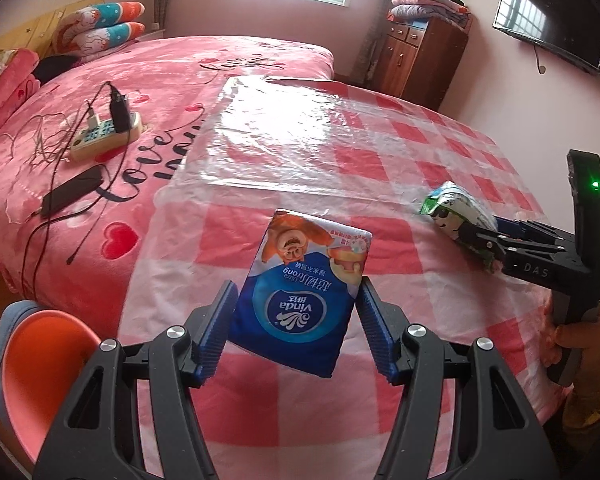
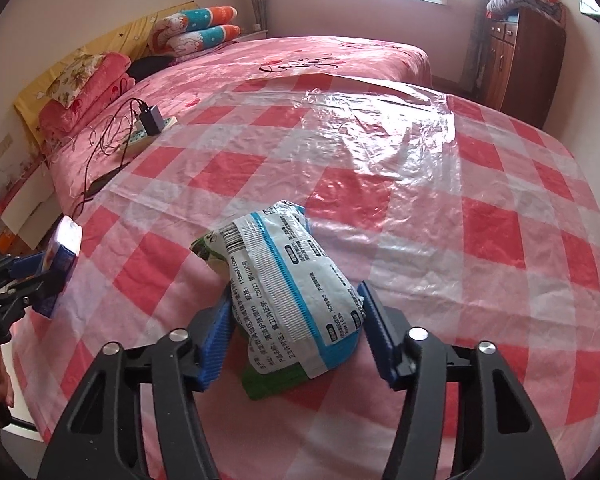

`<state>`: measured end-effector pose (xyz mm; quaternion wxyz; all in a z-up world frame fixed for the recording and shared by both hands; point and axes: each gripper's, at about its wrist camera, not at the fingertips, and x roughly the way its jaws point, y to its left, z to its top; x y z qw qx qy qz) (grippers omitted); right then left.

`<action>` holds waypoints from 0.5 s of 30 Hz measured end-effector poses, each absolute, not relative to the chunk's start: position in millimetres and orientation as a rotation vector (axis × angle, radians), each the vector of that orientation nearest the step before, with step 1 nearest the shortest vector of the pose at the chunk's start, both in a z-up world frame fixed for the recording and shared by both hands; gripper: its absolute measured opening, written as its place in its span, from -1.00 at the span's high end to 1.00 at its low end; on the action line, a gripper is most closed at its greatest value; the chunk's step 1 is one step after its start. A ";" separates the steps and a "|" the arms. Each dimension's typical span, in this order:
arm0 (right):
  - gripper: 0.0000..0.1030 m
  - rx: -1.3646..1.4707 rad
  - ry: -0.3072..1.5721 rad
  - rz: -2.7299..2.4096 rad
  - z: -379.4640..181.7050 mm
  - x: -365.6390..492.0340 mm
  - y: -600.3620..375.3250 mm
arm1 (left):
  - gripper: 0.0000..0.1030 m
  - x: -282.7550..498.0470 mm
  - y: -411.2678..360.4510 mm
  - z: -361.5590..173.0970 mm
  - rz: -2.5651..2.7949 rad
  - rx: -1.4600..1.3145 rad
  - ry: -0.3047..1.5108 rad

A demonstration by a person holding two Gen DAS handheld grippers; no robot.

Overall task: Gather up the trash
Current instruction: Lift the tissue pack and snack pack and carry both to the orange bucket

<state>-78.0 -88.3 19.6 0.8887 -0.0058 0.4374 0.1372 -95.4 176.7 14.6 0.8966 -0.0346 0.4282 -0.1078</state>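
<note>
Both pieces of trash are in hand, so what is left is dropping them somewhere; no bin clearly shows, though an orange tub (image 1: 40, 360) sits below the bed's near-left corner. The left claw (image 1: 296, 312) is part-open, clamped on a glossy, soft rectangular Vinda tissue pack (image 1: 300, 300) lifted off the checked sheet (image 1: 380, 248). The right claw (image 2: 296, 312) pinches a crinkled, limp wet-wipe packet (image 2: 292, 280), probably just off the sheet near the bed's near edge.

Right gripper (image 2: 296, 316) pinching wet-wipe packet (image 2: 288, 272), red-checked tablecloth (image 2: 480, 220), left gripper (image 2: 56, 268) holding tissue pack (image 2: 66, 246)
</note>
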 end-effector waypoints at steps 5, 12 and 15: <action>-0.05 -0.026 0.906 0.268 21.3 -87.1 -82.4 | -0.20 -105.1 183.9 13.6 -0.211 -0.069 0.885; 0.02 -0.013 0.910 0.261 25.3 -99.3 -78.8 | -0.20 -114.8 191.0 11.5 -0.209 -0.077 0.889; 0.04 -0.009 0.909 0.265 27.5 -104.2 -77.6 | -0.20 -117.7 194.8 11.0 -0.205 -0.082 0.889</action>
